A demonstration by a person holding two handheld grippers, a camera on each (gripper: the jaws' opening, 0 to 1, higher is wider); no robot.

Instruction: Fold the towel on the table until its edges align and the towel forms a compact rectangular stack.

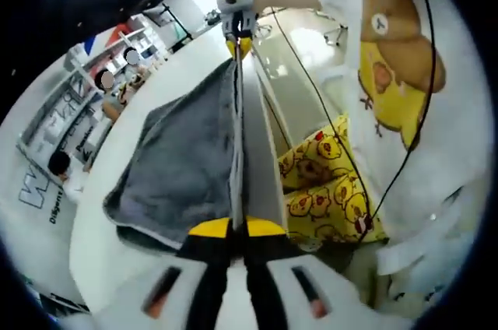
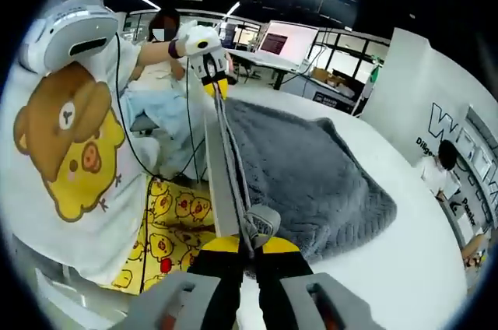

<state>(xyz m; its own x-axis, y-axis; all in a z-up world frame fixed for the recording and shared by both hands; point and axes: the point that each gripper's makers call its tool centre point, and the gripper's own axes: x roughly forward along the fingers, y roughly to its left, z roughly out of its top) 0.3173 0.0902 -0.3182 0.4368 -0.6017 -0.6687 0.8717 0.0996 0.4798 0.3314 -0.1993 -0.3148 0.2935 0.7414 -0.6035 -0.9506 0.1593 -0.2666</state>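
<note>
My operator's clothing and rig

I see a white T-shirt with a brown-and-yellow bear print (image 2: 74, 151), yellow duck-patterned shorts (image 1: 331, 190), and thin black cables (image 1: 311, 89).

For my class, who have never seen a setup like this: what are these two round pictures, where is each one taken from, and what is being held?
A person holds a hand-held two-jaw gripper in each hand, and each carries a fisheye camera looking forward along its own jaws. In the left gripper view, the left gripper is shut on one end of the grey towel's near edge; the right gripper shows far off at the other end. The right gripper view looks back the opposite way: the right gripper pinches its corner, with the left gripper at the far end. The towel's edge stretches between them along the side of the white table; the rest lies on the table.
</note>
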